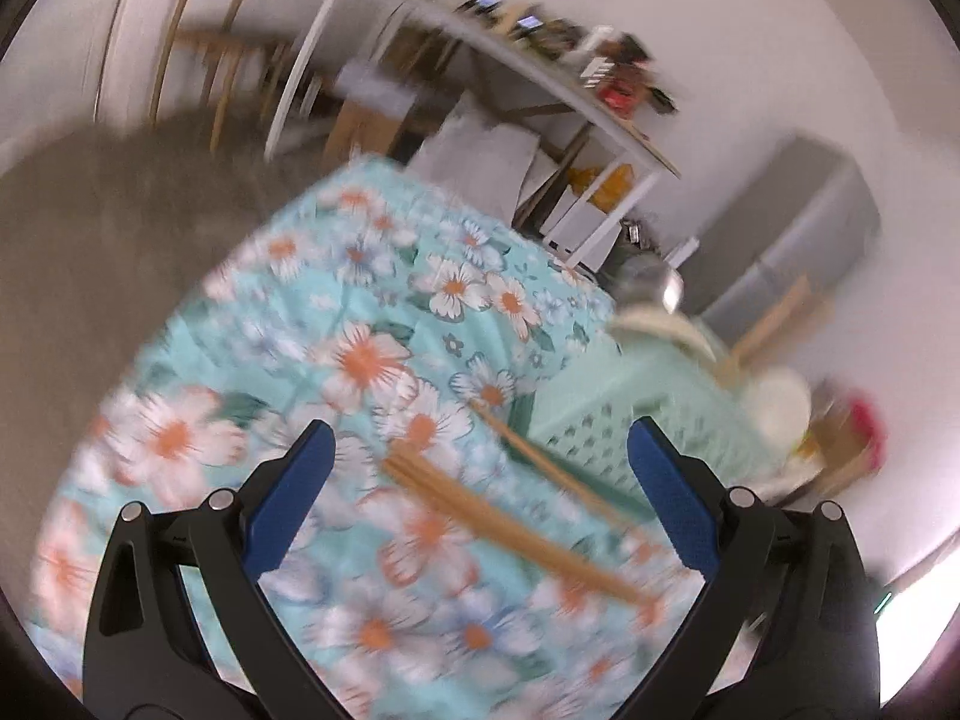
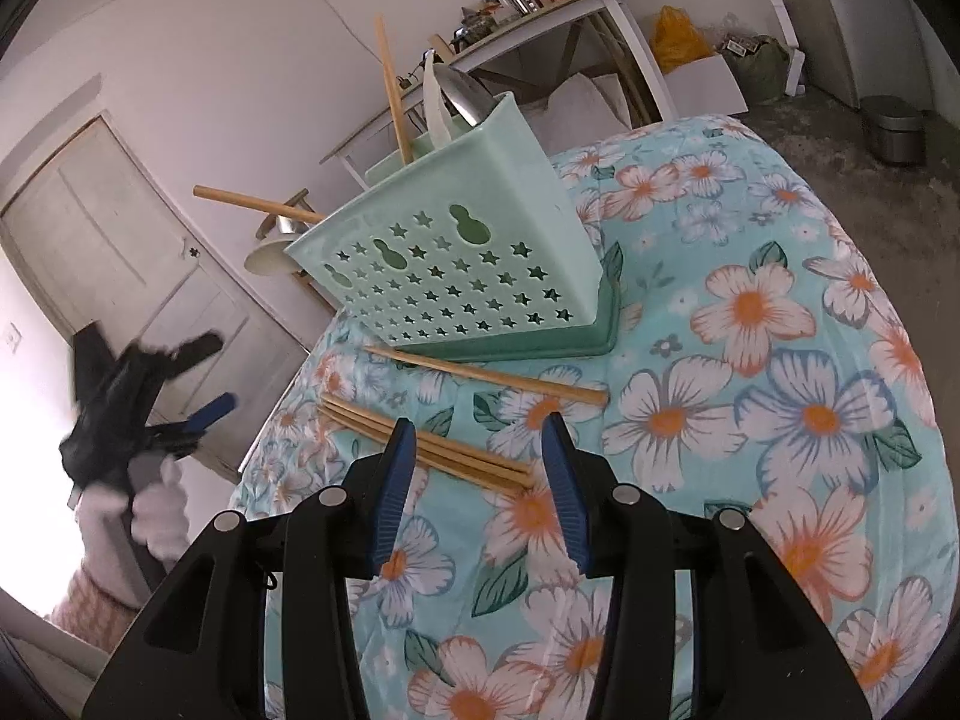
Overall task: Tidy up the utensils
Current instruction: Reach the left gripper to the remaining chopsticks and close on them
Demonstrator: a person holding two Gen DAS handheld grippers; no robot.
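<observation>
**Two open grippers over loose chopsticks on the floral cloth**

Two grippers show in the right wrist view. At the far left, the left gripper (image 2: 204, 381) is blurred, held by a hand (image 2: 153, 510) in a pale glove off the table's edge; its blue-padded jaws stand spread with nothing between them. The left wrist view agrees: the jaws are wide apart above the cloth, gripping nothing.

Further right, a bundle of wooden chopsticks (image 2: 420, 441) lies flat on the turquoise floral tablecloth (image 2: 780, 420). One separate chopstick pair (image 2: 486, 375) lies just behind it, close to the base of the mint green utensil holder (image 2: 456, 264). The holder has star-shaped holes and stands on the cloth. Out of its top poke a wooden stick (image 2: 393, 90), a white utensil (image 2: 435, 105) and a metal spoon (image 2: 471, 93); another wooden handle (image 2: 258, 204) juts out to its left.

Centre bottom, the right gripper (image 2: 480, 444) hangs over the near end of the bundle, jaws parted and empty, pads not pressing on the wood.
</observation>
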